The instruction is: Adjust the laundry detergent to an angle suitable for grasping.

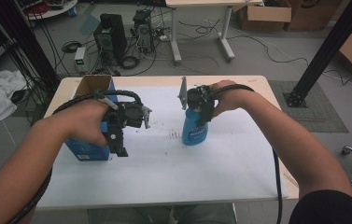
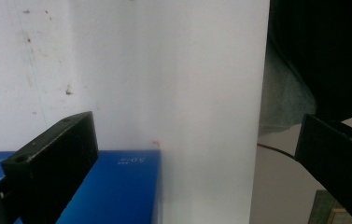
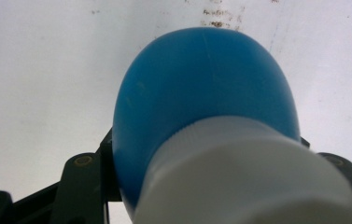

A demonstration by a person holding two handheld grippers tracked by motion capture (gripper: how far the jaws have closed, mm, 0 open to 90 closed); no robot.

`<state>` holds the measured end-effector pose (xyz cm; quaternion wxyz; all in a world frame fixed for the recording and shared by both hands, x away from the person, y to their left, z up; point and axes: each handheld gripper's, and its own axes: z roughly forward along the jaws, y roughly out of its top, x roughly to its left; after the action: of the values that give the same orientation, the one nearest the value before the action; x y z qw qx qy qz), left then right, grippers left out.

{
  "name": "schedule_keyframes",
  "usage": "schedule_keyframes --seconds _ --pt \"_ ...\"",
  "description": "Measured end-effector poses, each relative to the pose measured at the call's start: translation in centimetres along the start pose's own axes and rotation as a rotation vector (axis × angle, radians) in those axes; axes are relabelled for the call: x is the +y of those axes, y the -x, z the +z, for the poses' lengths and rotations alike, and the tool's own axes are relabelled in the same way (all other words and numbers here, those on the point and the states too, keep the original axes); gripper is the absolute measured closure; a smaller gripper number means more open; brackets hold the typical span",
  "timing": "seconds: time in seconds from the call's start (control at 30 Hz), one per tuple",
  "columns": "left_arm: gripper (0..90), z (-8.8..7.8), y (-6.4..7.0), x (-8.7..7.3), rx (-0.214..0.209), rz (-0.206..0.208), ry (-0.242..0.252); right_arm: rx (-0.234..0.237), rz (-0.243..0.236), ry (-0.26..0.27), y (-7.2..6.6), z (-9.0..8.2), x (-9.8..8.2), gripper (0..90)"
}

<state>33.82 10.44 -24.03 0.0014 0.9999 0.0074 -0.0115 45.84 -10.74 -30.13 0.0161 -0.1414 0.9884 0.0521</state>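
Hand-held gripper [image 1: 200, 112] around blue bottle [image 1: 194, 130]

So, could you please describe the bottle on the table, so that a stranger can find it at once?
Start from the white table. Right of its middle stands a blue bottle, upright, under the right gripper, which reaches down on its neck. It is rounded with a white cap, whereas the other blue thing, a box on the left, is square.

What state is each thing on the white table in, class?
Blue plastic bottle: upright, white cap on, gripped near the top by the right tongs.
Blue cardboard box: upright, top flap open.
Left tongs: jaws wide apart, holding nothing, beside the box.
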Motion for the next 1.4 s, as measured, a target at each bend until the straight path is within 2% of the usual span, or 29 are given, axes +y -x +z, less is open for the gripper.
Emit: schedule_keyframes --seconds 0.23,0.43,0.57,0.77,0.87,1.13,1.2,1.33,1.4 --pt "0.1 -0.1 0.1 0.0 0.001 0.001 -0.001 0.0 0.017 0.015 0.2 -0.3 -0.4 40.0" --pt "0.1 -0.3 0.0 -0.1 0.008 -0.005 0.0 -0.007 0.039 0.057 0.2 -1.7 -0.8 40.1" --pt "0.1 -0.4 0.0 0.2 0.006 0.002 -0.001 -0.01 0.058 0.051 0.1 -2.4 -0.9 40.1" --pt "0.1 -0.3 0.1 0.3 0.007 0.011 0.002 -0.02 0.12 0.033 0.3 -3.0 -1.4 40.1" --pt "0.1 -0.2 0.1 0.2 0.008 0.011 0.004 0.001 0.192 0.028 0.5 -3.2 -1.8 40.1" --pt "0.1 -0.1 0.2 0.1 0.012 0.02 0.017 -0.018 0.337 -0.015 0.4 -3.7 -1.6 40.1" --pt "0.1 0.1 0.2 0.2 0.011 0.026 0.021 -0.021 0.386 -0.018 0.2 -3.7 -1.5 40.1" --pt "0.1 0.3 0.3 0.3 0.009 0.032 0.019 -0.025 0.454 -0.025 -0.2 -3.6 -1.3 40.2" --pt "0.1 0.3 0.4 0.3 0.011 0.035 0.021 -0.019 0.506 -0.023 -0.4 -3.5 -1.3 40.1"
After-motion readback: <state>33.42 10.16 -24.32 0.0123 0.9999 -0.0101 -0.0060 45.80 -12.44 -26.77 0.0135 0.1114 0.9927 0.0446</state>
